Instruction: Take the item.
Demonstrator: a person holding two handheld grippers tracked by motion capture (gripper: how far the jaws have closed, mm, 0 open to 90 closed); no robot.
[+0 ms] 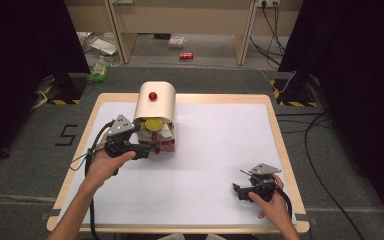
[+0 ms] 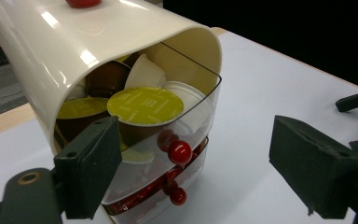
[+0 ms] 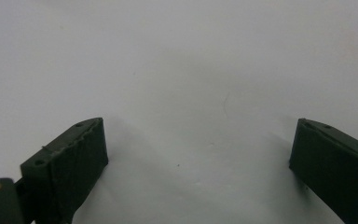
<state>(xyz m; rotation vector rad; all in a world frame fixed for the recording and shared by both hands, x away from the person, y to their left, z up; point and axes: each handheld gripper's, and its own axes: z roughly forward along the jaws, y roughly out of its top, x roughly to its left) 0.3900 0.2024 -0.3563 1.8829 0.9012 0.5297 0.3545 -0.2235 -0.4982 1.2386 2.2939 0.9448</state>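
Since your left gripper (image 2: 193, 175) hangs wide open just before the capsule holder (image 2: 107, 60), prob. lining up on its drawer knob (image 2: 179, 152), your right gripper (image 1: 252, 187), also open, rests well apart.

Left gripper (image 1: 147, 151) held in left hand (image 1: 105, 164) at table's left, jaws spread wide, nothing between. Right gripper (image 1: 238, 191) in right hand (image 1: 274, 202) near front right corner, jaws wide apart, empty, low over surface.
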